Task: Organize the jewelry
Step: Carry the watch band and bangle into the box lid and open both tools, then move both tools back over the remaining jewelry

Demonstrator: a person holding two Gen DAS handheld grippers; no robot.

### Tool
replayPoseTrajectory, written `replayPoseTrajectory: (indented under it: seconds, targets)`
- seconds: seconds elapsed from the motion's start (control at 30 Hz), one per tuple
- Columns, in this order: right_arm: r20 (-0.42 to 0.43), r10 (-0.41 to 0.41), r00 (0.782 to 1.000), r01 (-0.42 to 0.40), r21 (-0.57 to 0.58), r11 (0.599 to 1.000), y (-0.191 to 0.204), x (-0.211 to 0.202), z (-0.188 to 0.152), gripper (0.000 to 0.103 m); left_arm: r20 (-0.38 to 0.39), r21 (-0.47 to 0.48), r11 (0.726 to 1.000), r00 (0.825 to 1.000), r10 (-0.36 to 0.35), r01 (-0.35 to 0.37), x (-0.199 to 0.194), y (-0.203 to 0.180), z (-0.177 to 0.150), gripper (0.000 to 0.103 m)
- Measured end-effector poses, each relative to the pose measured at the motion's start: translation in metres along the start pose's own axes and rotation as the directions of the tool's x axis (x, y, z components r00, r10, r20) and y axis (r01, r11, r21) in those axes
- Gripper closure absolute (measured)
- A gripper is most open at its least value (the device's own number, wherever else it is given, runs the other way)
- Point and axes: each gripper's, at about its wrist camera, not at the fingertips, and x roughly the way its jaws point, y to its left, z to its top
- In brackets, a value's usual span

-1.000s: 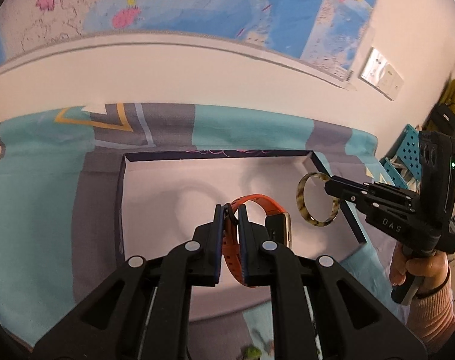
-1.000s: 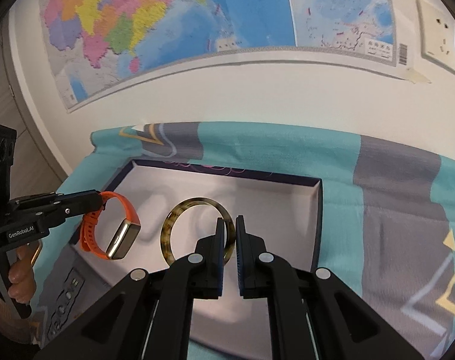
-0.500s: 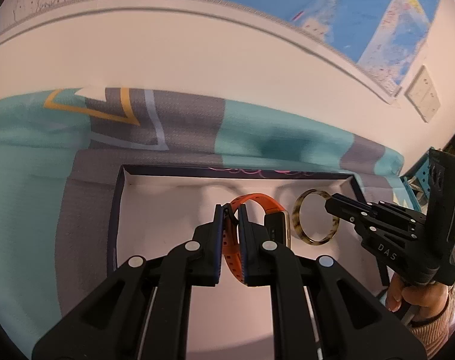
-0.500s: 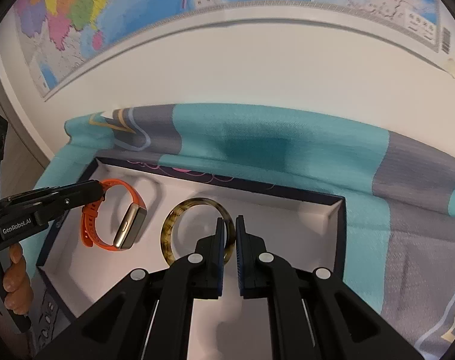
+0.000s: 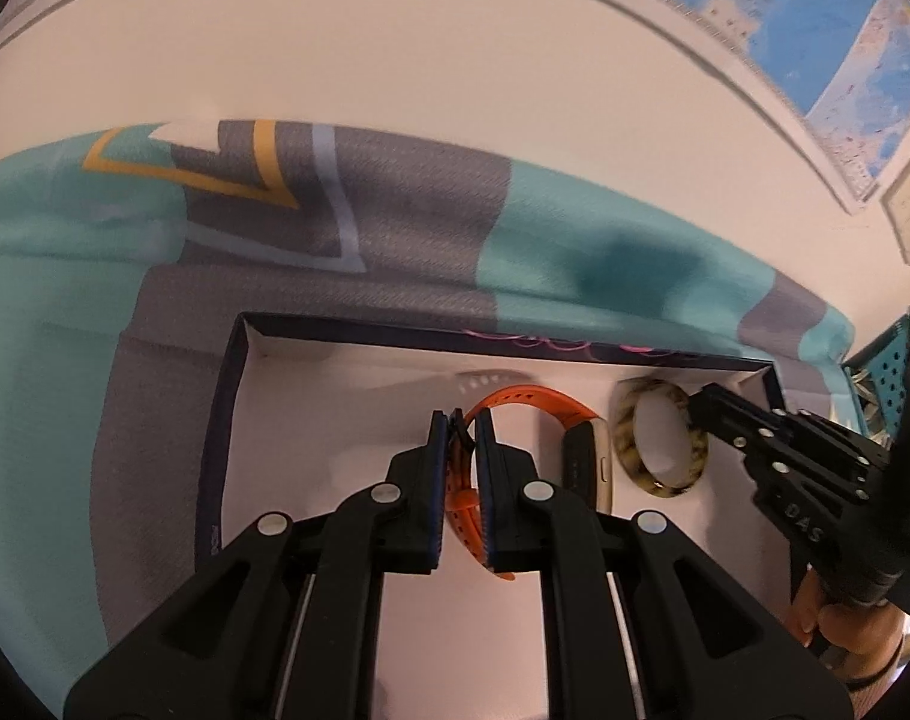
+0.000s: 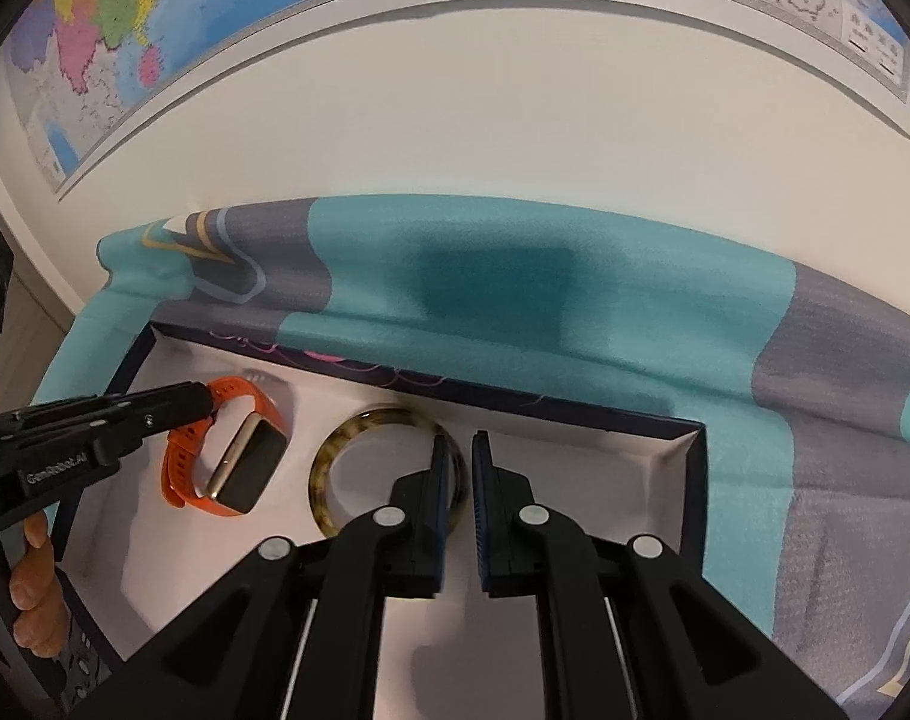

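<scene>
Both tools (image 5: 459, 420) (image 6: 455, 450) sank into box (image 6: 691, 480); watch (image 6: 239, 468) beside bangle (image 6: 335, 456).

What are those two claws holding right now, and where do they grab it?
The left gripper pinches the orange watch by its strap; the right gripper pinches the tortoiseshell bangle by its rim, both low inside the box.

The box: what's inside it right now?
Inside the box: an orange watch and a tortoiseshell bangle, each gripped. The bangle's near edge is hidden behind the jaws.
</scene>
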Motion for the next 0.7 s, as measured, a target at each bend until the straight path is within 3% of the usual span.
replayPoseTrajectory:
  seconds: [0.1, 0.17, 0.23, 0.47, 0.6, 0.7]
  targets:
    - [0.048, -0.007, 0.999, 0.008, -0.004, 1.0, 0.0, -0.013, -0.003, 0.089, -0.005, -0.009, 1.0, 1.0, -0.009, 0.009, 0.0, 0.003, -0.001, 0.09]
    - [0.071, -0.008, 0.997, 0.009, -0.022, 1.0, 0.003, -0.024, -0.006, 0.08, 0.012, 0.001, 1.0, 1.0, -0.011, 0.011, -0.004, 0.004, -0.002, 0.081]
    - [0.105, 0.015, 0.994, -0.01, -0.045, 0.999, 0.005, -0.043, -0.014, 0.074, 0.041, 0.012, 1.0, 0.999, -0.006, 0.005, -0.012, 0.003, -0.005, 0.062]
    - [0.204, 0.093, 0.974, -0.062, -0.153, 0.986, 0.013, -0.114, -0.06, 0.064, 0.219, 0.129, 0.989, 0.975, 0.044, -0.073, -0.075, -0.014, -0.033, 0.052]
    - [0.198, 0.139, 0.97, -0.101, -0.192, 0.976, 0.014, -0.138, -0.097, 0.063, 0.296, 0.214, 0.973, 0.955, 0.024, -0.091, -0.111, -0.02, -0.068, 0.049]
    - [0.173, 0.149, 0.974, -0.115, -0.193, 0.974, 0.01, -0.142, -0.121, 0.063, 0.304, 0.244, 0.967, 0.953, 0.001, -0.079, -0.125, -0.016, -0.093, 0.048]
